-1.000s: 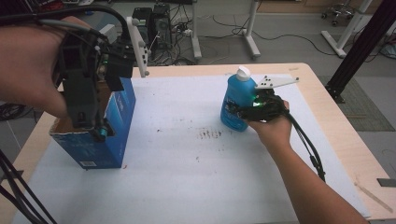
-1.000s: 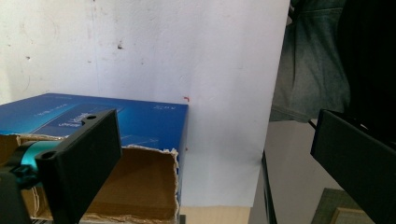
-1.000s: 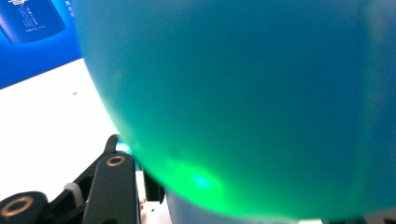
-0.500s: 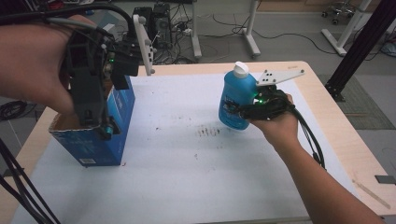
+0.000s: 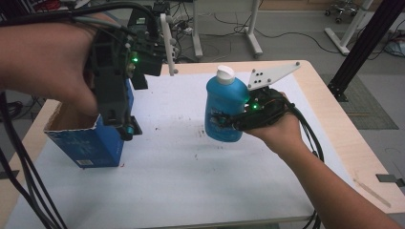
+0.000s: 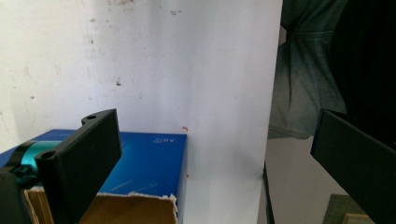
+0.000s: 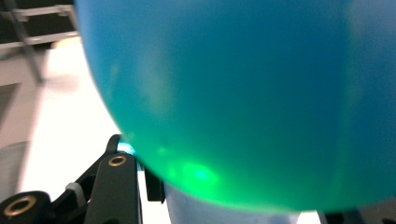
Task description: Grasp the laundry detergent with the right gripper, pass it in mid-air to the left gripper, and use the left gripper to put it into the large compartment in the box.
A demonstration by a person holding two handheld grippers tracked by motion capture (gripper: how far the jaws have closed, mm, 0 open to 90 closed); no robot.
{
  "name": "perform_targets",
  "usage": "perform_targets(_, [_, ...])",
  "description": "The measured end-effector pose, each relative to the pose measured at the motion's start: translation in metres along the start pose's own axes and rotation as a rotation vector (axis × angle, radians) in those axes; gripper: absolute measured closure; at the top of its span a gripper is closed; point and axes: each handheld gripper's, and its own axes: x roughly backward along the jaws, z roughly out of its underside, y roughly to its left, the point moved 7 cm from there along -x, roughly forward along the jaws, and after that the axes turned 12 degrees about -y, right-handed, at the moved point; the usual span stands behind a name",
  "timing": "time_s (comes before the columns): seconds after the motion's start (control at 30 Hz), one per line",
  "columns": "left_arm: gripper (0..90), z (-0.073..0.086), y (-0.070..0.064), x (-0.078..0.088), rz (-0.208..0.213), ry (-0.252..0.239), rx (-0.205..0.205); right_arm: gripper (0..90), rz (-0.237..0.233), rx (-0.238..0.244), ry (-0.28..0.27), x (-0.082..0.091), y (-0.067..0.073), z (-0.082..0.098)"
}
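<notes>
Your right gripper (image 5: 224, 125) is clamped on a blue bottle (image 5: 223, 110) with a white cap, holding it upright and lifted clear of the white surface (image 5: 191, 191), roughly midway between the left and right edges. Your right hand (image 5: 277, 126) wraps the gripper body, under its grey plate. Your left gripper (image 5: 125, 131) hangs over the open blue box (image 5: 90, 143) near the left edge, jaws pointing down at the box's right wall.
</notes>
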Motion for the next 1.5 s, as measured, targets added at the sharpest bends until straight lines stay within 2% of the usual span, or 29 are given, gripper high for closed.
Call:
perform_targets(0.07, [1.8, -0.004, -0.001, -0.004, 0.007, -0.01, -0.009, 45.4, -0.049, 0.003, 0.007, -0.004, 0.011, -0.003])
perform_targets(0.33, [1.8, -0.015, -0.001, -0.016, 0.015, -0.018, -0.023, 45.4, -0.195, 0.036, 0.05, -0.018, 0.043, -0.007])
perform_targets(0.53, [1.8, -0.02, 0.0, -0.02, 0.014, -0.016, -0.032, 45.5, -0.265, 0.04, 0.061, -0.025, 0.06, -0.006])
perform_targets(0.83, [1.8, -0.023, -0.001, -0.024, 0.023, -0.009, -0.033, 45.6, -0.333, 0.042, 0.06, -0.037, 0.079, -0.01])
perform_targets(0.93, [1.8, -0.023, -0.002, -0.025, 0.021, -0.015, -0.018, 45.7, -0.356, 0.04, 0.061, -0.042, 0.084, -0.013])
perform_targets(1.23, [1.8, -0.026, -0.004, -0.03, 0.032, -0.002, -0.031, 45.7, -0.396, 0.035, 0.058, -0.057, 0.095, -0.021])
perform_targets(1.5, [1.8, -0.026, -0.006, -0.032, 0.025, 0.008, -0.006, 45.7, -0.417, 0.03, 0.04, -0.069, 0.1, -0.035])
